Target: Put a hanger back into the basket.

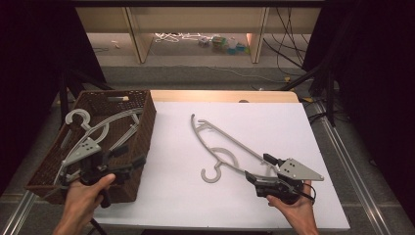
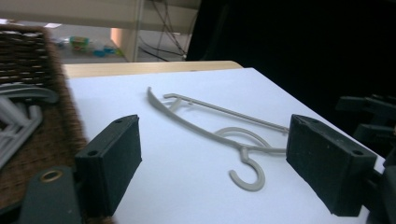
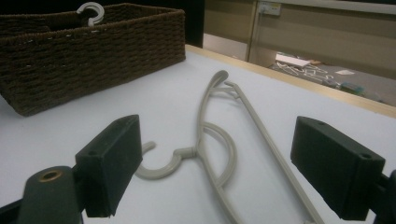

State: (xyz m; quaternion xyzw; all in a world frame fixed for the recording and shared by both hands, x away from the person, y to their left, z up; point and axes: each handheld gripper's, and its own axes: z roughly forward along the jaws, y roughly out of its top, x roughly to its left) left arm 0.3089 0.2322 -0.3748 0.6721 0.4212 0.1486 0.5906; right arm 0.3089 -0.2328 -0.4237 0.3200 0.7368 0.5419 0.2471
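Grey plastic clothes hanger (image 1: 220, 149) lay flat on the white table surface (image 1: 274, 122), roughly mid-table, hook end pointing toward the person's side, long arm running diagonally from far-left to near-right. R gripper (image 1: 262, 170) was at the near-right of the table, held in the person's right hand (image 1: 293, 205), jaws spread wide and empty; its tips sat right at the hanger's near-right arm end in the high view, contact can't be confirmed. In the right gripper view the hanger (image 3: 219, 149) lay btwn the 2 black jaws but farther out on the table, hook curling toward the left jaw, nothing pinched. L gripper (image 1: 131, 157) was held in the left hand (image 1: 85, 196) over the near-right corner of the dark brown woven wicker basket (image 1: 142, 132), jaws also spread apart, holding nothing. Basket sat at the table's left edge w/ several more grey hangers (image 1: 100, 129) inside, 1 hook sticking up above the rim at the far-left. In the left gripper view the hanger (image 2: 224, 135) showed on the white surface beyond the open jaws, basket wall (image 2: 28, 56) at left. Hanger and basket were apart, clear white gap btwn them.
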